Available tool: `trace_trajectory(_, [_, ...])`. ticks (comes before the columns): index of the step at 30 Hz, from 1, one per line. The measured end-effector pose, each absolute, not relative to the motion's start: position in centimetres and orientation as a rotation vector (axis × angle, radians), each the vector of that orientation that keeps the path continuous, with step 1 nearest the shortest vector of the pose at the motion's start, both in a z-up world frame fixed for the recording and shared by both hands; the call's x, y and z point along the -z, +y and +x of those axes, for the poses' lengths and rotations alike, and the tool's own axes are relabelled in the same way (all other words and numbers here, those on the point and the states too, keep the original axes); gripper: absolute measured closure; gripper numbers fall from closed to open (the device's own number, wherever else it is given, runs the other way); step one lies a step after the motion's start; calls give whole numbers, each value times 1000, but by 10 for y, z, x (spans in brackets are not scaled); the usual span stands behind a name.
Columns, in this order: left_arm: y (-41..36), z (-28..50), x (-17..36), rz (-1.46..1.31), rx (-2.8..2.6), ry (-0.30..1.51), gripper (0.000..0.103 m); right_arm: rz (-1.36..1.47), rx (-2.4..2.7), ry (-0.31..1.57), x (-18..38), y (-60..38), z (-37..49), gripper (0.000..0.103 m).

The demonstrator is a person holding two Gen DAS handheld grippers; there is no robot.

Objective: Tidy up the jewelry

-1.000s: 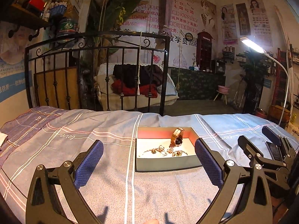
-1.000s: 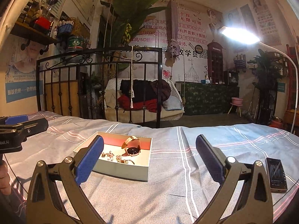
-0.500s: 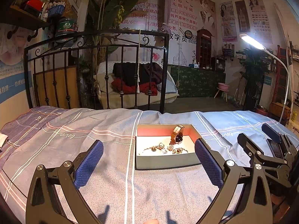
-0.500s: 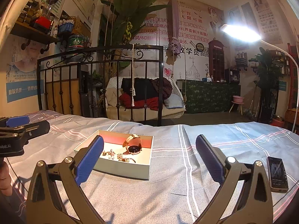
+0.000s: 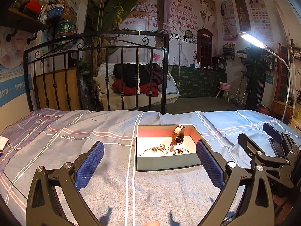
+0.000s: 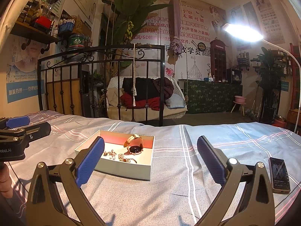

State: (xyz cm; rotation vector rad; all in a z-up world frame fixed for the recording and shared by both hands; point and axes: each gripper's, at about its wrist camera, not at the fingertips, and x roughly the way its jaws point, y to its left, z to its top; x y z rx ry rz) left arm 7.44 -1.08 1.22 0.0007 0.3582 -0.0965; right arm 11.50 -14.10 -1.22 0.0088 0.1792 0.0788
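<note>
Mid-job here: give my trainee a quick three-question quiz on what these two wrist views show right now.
1. True or false: the watch lies inside the box.
2. Multiple choice: the phone lies on the bedsheet A) inside the box B) right of the right gripper C) on the shelf.
3. Fill in: the left gripper is ____, holding nothing.

Key: 1 true; 2 B; 3 open.
</note>
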Motion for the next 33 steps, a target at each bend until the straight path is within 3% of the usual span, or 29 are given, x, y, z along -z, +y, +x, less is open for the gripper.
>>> trace_trajectory(33, [-8,74,-11,-28,76,387,7,-5,-91,148,2,-140,102,6])
